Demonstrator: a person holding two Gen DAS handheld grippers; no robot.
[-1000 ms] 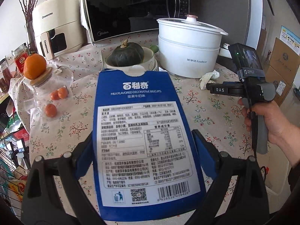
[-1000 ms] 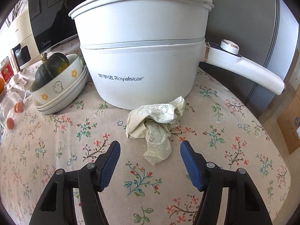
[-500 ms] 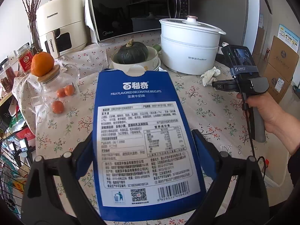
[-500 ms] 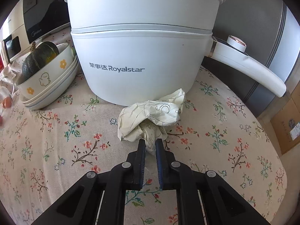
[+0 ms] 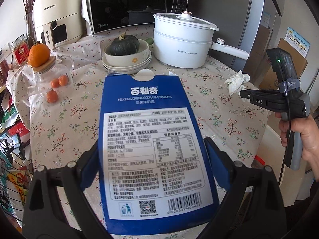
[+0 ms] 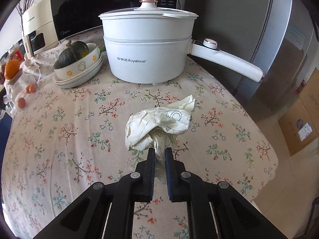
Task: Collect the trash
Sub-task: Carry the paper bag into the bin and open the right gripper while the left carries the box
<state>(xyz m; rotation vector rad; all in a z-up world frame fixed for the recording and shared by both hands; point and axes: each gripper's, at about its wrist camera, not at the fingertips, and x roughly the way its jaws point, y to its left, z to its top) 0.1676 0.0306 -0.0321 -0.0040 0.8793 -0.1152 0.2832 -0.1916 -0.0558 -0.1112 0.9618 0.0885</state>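
Note:
My left gripper [image 5: 153, 149] is shut on a flat blue biscuit box [image 5: 155, 139] and holds it up over the floral tablecloth. My right gripper [image 6: 159, 153] is shut on a crumpled white paper wad [image 6: 159, 123] and holds it above the cloth, away from the pot. In the left wrist view the right gripper [image 5: 244, 95] shows at the right with the paper wad [image 5: 236, 80] at its tip.
A white Royalstar pot [image 6: 147, 47] with a long handle stands at the back. A bowl with a green squash [image 6: 77, 59], a glass jar with oranges [image 5: 49, 75], a microwave [image 5: 129, 4] and an air fryer [image 5: 57, 16] stand behind. Cardboard boxes [image 6: 303, 119] lie at the right.
My right gripper closed on the paper wad, then lifted it and drew it back from the pot. My left gripper with the box rose and pulled back.

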